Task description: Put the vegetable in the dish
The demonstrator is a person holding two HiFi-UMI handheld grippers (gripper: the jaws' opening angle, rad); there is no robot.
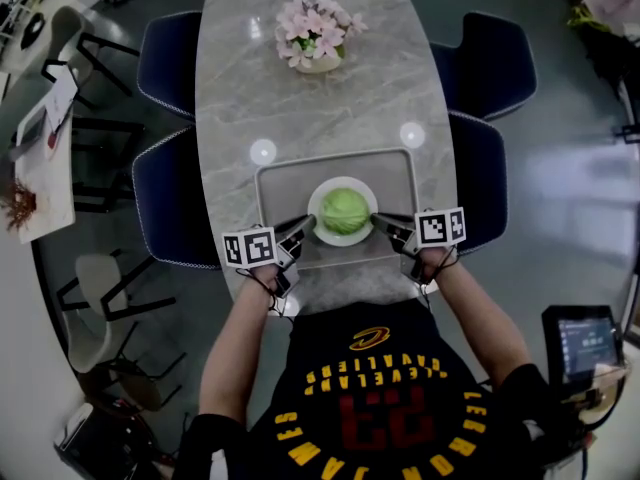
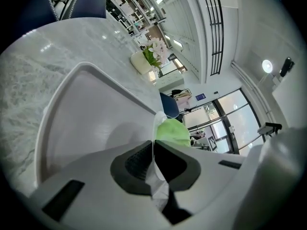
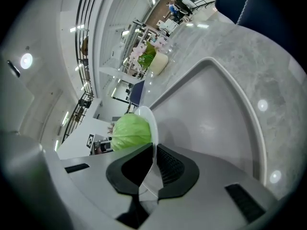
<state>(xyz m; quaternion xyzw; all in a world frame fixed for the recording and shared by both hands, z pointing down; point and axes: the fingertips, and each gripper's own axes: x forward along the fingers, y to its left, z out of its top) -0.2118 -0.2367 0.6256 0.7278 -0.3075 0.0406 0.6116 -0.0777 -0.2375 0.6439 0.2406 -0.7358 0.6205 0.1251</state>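
A round green cabbage (image 1: 344,211) sits in a white dish (image 1: 322,230) over the grey tray (image 1: 275,183). My left gripper (image 1: 306,222) is shut on the dish's left rim, my right gripper (image 1: 378,222) on its right rim. In the left gripper view the thin white dish (image 2: 157,123) edge runs between the dark pads (image 2: 139,161), with the cabbage (image 2: 172,132) beyond. In the right gripper view the dish (image 3: 149,123) rim is pinched the same way, and the cabbage (image 3: 128,132) lies to its left. Both wrist views show the dish held above the tray floor (image 3: 211,114).
The tray rests on a marble table (image 1: 240,78) with a pot of pink flowers (image 1: 317,33) at the far end. Dark blue chairs (image 1: 168,63) stand along both sides. A device with a lit screen (image 1: 586,343) is at the lower right.
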